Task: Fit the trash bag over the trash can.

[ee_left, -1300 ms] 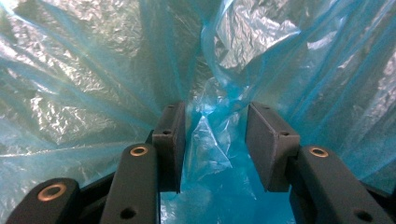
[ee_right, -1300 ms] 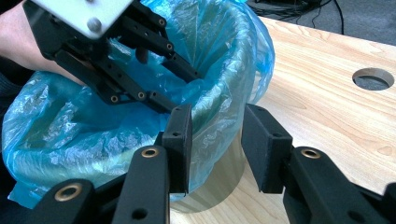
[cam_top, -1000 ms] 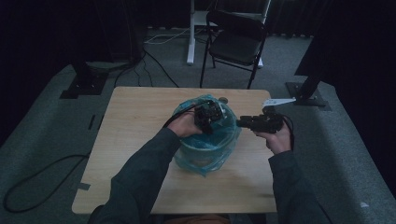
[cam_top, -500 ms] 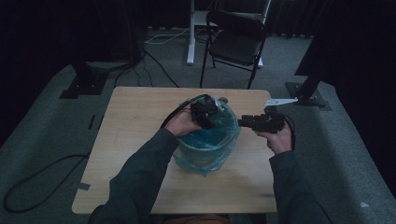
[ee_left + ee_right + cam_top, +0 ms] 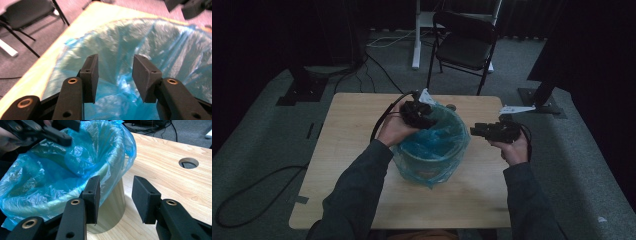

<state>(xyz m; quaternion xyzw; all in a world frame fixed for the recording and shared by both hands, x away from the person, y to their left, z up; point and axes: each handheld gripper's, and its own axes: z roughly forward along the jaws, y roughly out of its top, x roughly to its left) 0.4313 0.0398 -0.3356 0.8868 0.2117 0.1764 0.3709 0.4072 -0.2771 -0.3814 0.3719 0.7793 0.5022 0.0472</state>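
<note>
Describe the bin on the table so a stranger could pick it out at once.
Start at the wooden table in front of the black folding chair. Near the table's middle, between the person's two hands, stands a round pale bin. It is lined with a crinkled blue plastic bag that spills over its rim, the one bright blue thing in the dim room.

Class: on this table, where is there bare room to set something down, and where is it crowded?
Free: the table's left strip and its near edge below the bin. Crowded: the far middle, where the left gripper meets the blue bag.
</note>
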